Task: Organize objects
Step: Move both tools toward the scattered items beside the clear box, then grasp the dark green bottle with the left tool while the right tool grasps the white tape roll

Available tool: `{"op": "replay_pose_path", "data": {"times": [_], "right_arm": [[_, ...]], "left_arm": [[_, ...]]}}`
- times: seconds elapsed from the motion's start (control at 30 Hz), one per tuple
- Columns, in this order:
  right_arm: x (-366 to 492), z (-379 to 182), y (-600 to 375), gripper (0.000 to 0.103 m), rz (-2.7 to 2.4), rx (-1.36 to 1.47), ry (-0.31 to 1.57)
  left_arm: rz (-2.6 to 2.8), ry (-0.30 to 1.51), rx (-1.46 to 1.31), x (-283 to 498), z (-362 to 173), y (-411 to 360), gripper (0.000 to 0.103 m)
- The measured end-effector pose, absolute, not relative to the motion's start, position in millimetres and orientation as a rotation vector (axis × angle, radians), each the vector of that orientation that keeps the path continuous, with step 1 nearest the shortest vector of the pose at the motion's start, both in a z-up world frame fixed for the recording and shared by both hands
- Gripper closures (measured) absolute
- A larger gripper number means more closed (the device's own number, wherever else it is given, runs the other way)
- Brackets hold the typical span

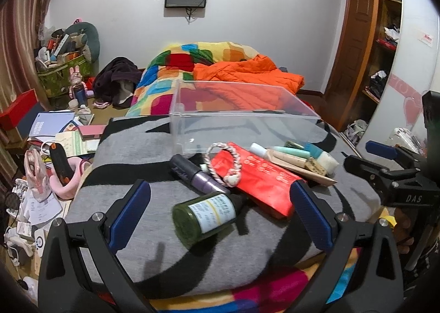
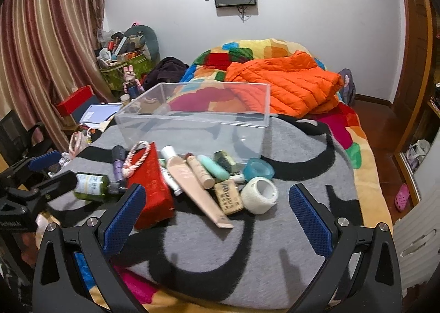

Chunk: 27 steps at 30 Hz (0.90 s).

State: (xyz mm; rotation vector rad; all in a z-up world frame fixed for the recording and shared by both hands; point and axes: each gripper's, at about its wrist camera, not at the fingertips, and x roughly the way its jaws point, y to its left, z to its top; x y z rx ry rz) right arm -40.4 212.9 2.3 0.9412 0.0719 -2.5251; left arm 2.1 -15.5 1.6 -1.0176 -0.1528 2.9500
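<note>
A clear plastic box [image 1: 242,117] [image 2: 192,120] stands empty on a grey-and-black blanket [image 1: 132,153] on the bed. In front of it lies a heap: a green bottle [image 1: 205,216] [image 2: 90,186] on its side, a purple tube [image 1: 198,175], a braided bracelet [image 1: 222,161] [image 2: 134,157], a red pouch [image 1: 264,178] [image 2: 150,189], several cosmetic tubes [image 2: 192,172], a white tape roll [image 2: 260,194] and a teal ring [image 2: 258,170]. My left gripper [image 1: 220,214] is open, its fingers either side of the green bottle. My right gripper [image 2: 217,219] is open just short of the tubes and tape roll.
An orange puffer jacket [image 2: 288,87] and a colourful quilt [image 1: 165,84] lie behind the box. Papers, boxes and a pink bag [image 1: 35,175] clutter the floor at the left. A curtain [image 2: 41,51] hangs left; wardrobe shelves [image 1: 385,38] stand right.
</note>
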Motion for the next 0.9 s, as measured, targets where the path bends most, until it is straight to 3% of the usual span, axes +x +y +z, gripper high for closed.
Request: {"op": "replay_pose_path", "data": {"times": [0.13,0.27,0.47,0.57,0.73,0.83,0.9], "right_arm": [[-53,-4,222,0.001,-2.556,0.968,0.07],[-69,-14,233,0.001,-2.579,1.009,0.05],[-95,-35,242,0.015,-2.534,1.117,-0.02],[-103,-45,241,0.024,-2.504,1.162,-0.035],[-109,-57,242,0.049,-2.45,1.205,-0.067],[-106,-56,240,0.064,-2.445,1.186,-0.057],[-102,-54,238,0.065,-2.446,1.173,-0.039]], "left_arm": [[2.958,-0.178,-1.072,-3,-7,-29,0.013],[2.918,-0.254,-1.141,-10,-23,-41,0.013],[2.85,-0.228,-1.219,-20,-47,-31,0.013],[2.832,-0.232,-1.236,-26,-55,-28,0.014],[2.8,-0.278,-1.247,-30,-61,-30,0.037],[2.803,-0.287,-1.232,-27,-59,-30,0.042],[2.827,-0.271,-1.211,-22,-55,-29,0.042]]}}
